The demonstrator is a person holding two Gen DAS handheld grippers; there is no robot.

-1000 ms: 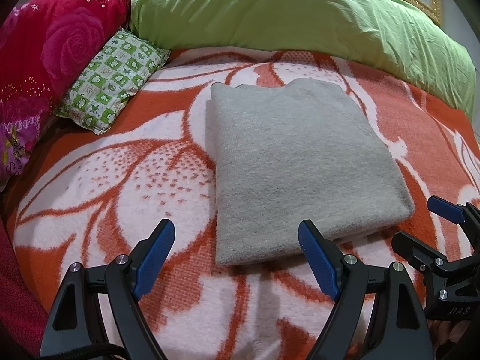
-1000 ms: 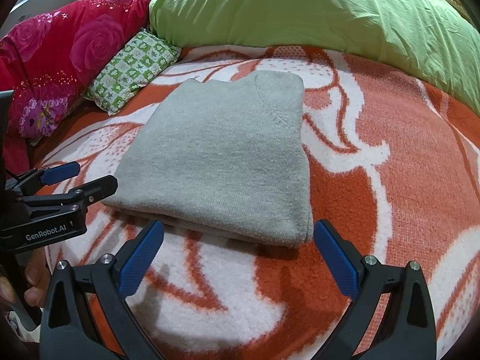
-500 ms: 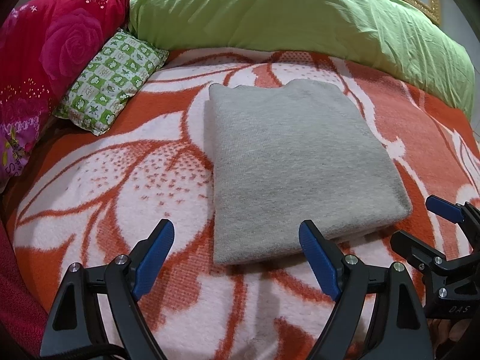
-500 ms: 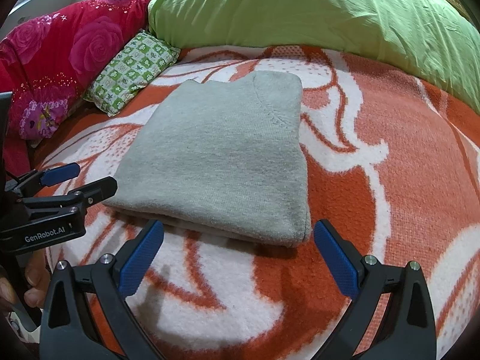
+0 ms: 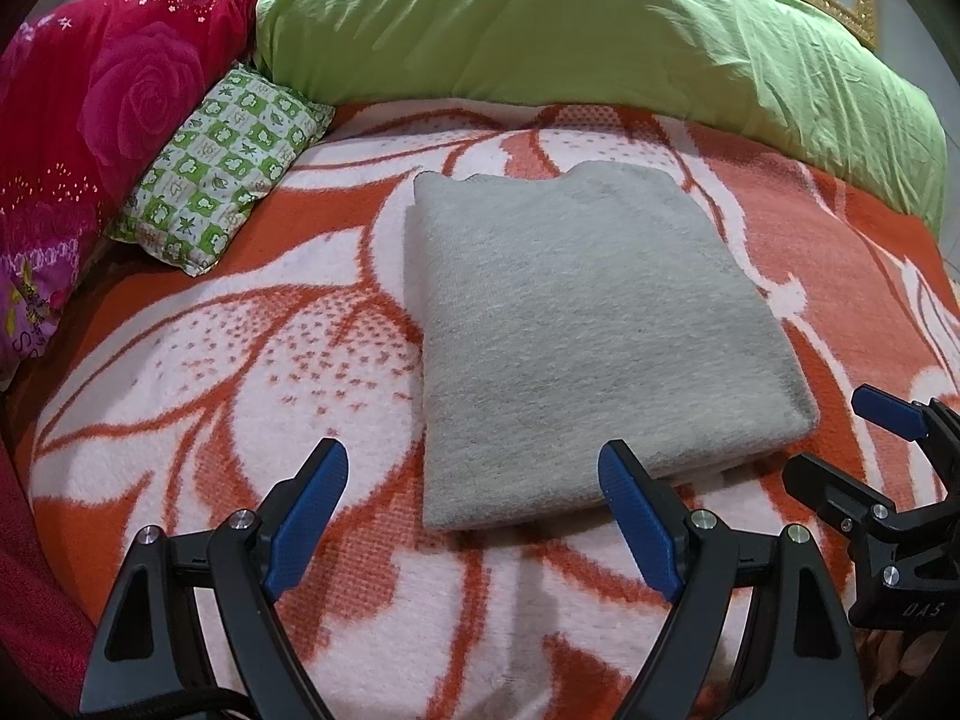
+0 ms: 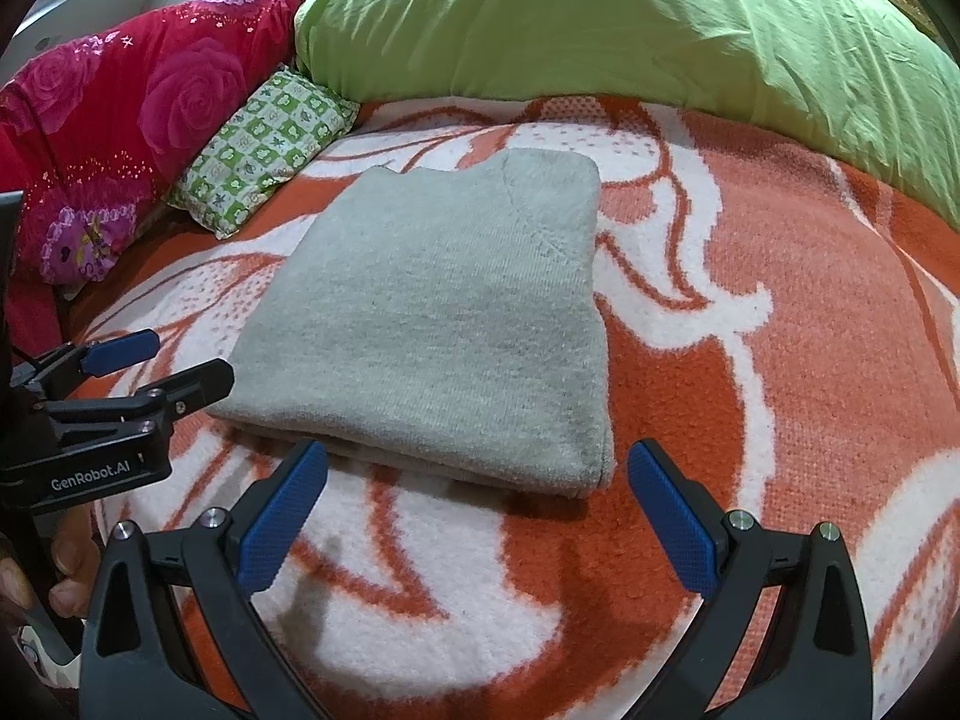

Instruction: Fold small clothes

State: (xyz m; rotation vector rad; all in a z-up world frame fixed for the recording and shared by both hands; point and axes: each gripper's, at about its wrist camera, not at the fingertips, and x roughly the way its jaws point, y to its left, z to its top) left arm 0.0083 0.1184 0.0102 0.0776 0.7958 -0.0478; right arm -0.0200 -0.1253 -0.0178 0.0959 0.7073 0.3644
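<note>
A grey knitted garment (image 5: pixel 588 336) lies folded into a flat rectangle on the orange and white flowered blanket (image 5: pixel 252 372); it also shows in the right wrist view (image 6: pixel 444 324). My left gripper (image 5: pixel 474 510) is open and empty, hovering just short of the garment's near edge. My right gripper (image 6: pixel 474 504) is open and empty, just short of the garment's near right corner. The right gripper also shows at the right edge of the left wrist view (image 5: pixel 852 450), and the left gripper at the left edge of the right wrist view (image 6: pixel 156 360). Neither touches the garment.
A large green duvet (image 5: pixel 570 30) lies along the back of the bed. A small green checked pillow (image 5: pixel 222 162) and a red rose-patterned quilt (image 5: pixel 78 120) sit at the back left. The blanket (image 6: pixel 780 360) stretches to the right of the garment.
Both grippers have stayed open and almost still. The garment sits a touch higher in both views, a very slight camera shift.
</note>
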